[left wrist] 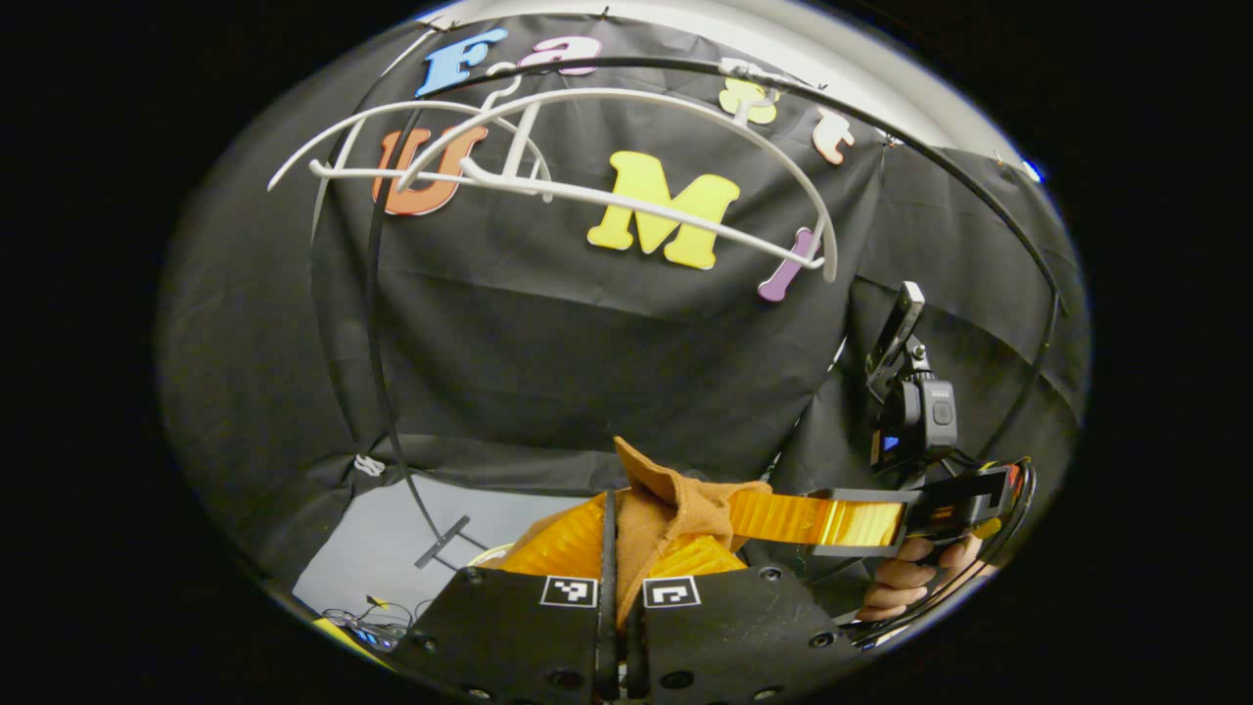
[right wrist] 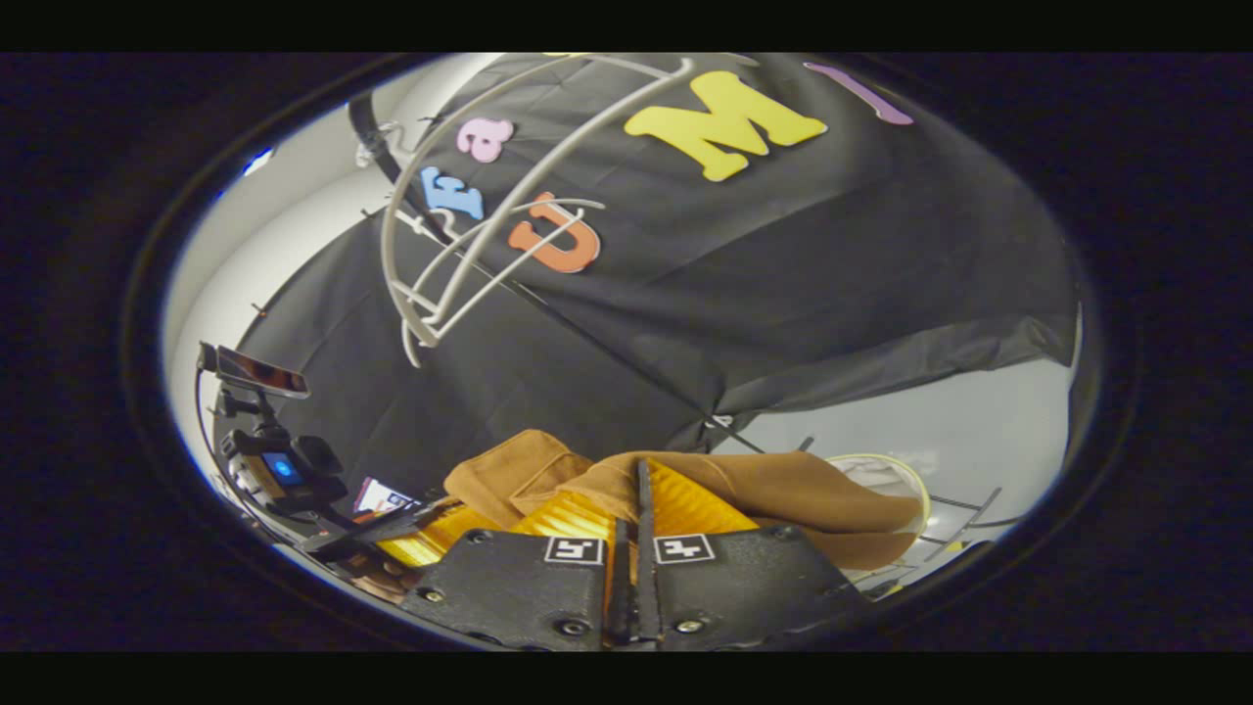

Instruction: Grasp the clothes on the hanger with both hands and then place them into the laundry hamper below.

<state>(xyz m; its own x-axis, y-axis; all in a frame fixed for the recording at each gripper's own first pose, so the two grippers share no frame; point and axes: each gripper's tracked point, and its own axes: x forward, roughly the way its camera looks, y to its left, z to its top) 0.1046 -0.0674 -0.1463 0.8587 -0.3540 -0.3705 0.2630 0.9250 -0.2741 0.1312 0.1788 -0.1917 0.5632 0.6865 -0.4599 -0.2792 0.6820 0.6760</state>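
Observation:
A brown garment (left wrist: 675, 504) hangs bunched between both grippers, off the hangers. In the left gripper view my left gripper (left wrist: 617, 537) is shut on a fold of it. The right gripper (left wrist: 749, 516), held by a hand (left wrist: 905, 578), pinches the same cloth from the right. In the right gripper view my right gripper (right wrist: 636, 511) is shut on the brown garment (right wrist: 783, 485), which drapes to the right over the pale rim of the laundry hamper (right wrist: 918, 487). The left gripper (right wrist: 431, 529) shows at lower left, touching the cloth.
Bare white hangers (left wrist: 587, 191) hang from a black rail (left wrist: 881, 127) above; they also show as hangers (right wrist: 431, 294) at upper left. Thin black rack legs (left wrist: 387, 392) run down to the grey floor (left wrist: 392, 548), where cables (left wrist: 367, 617) lie.

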